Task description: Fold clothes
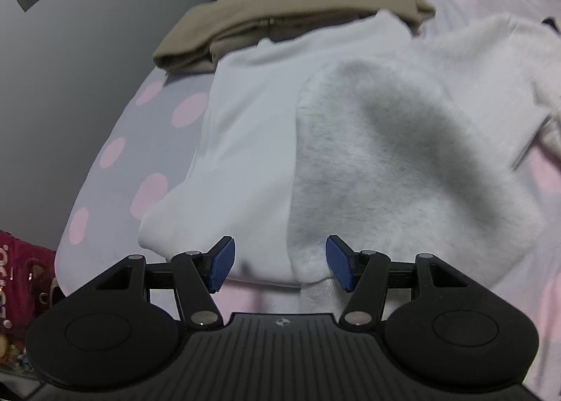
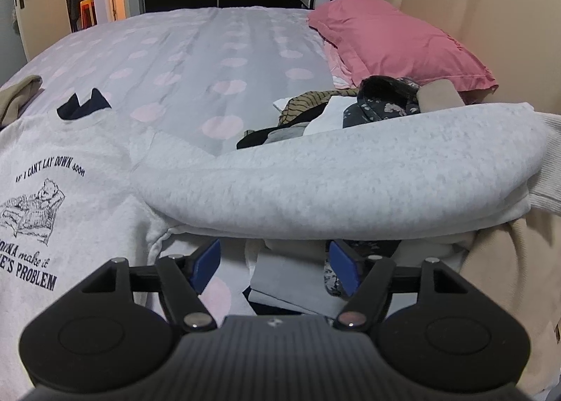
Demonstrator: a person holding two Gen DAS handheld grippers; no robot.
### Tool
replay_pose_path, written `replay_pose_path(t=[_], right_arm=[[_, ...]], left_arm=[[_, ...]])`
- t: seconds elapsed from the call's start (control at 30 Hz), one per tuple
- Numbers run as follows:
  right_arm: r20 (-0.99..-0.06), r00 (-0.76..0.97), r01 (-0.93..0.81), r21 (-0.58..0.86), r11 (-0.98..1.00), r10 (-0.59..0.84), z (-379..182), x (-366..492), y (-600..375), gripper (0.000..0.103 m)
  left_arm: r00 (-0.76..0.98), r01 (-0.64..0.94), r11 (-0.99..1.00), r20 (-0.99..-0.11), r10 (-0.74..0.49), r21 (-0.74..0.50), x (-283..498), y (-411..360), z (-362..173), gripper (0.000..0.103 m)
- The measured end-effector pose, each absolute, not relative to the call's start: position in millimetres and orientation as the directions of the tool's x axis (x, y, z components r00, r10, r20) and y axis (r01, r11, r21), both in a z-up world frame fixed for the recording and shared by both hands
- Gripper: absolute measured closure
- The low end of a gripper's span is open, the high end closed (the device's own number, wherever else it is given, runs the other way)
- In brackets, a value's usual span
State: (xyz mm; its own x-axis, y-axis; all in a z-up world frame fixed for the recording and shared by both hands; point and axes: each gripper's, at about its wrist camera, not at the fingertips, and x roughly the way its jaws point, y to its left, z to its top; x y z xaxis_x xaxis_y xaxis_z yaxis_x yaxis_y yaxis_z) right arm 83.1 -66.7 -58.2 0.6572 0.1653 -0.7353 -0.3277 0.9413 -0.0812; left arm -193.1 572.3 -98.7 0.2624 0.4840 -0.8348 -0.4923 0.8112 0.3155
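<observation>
while both jaws gape, sweatshirt [image 1: 385, 141] lies half-folded.

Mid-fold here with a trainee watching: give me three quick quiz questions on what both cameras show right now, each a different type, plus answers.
1. True or false: the left claw is clamped on the grey sweatshirt.
2. What colour is the pillow by the headboard?
A blue
B pink
C green
3. Fill in: the folded tan garment lies on the spotted ____.

Key:
1. False: the pads stand apart with the fabric edge between them, not pinched.
2. B
3. Bedspread
</observation>
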Motion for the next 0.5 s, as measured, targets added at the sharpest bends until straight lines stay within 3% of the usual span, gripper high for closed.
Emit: replay_pose_path(t=[0.07,0.1,0.2,0.37,0.5], right_arm=[[-0.741,0.652,-0.332,-0.09,0.939,0.159,-60.9,83.8,-65.3,0.031],[-0.743,0.65,-0.333,-0.094,0.938,0.157,-62.1,84.1,-64.9,0.031],[-0.747,0.648,-0.339,-0.107,0.935,0.149,-64.2,84.2,-63.6,0.031],[-0.749,0.646,-0.349,-0.117,0.93,0.148,-64.8,82.4,-63.4,0.031],[-0.754,0.639,-0.354,-0.116,0.928,0.15,-66.1,80.9,-62.9,0.031]], left_arm=[[0.245,-0.508,0.813,-0.857,0.453,0.284,-186.9,577.0,-102.8,0.054],[0.24,-0.532,0.811,-0.875,0.42,0.244,-184.0,579.1,-102.1,0.07],[0.234,-0.585,0.794,-0.903,0.36,0.165,-177.2,580.2,-95.4,0.097],[0.331,-0.657,0.741,-0.83,0.448,0.137,-184.6,575.1,-55.6,0.102],[0.361,-0.746,0.64,-0.695,0.622,0.185,-204.9,577.2,-18.3,0.102]])
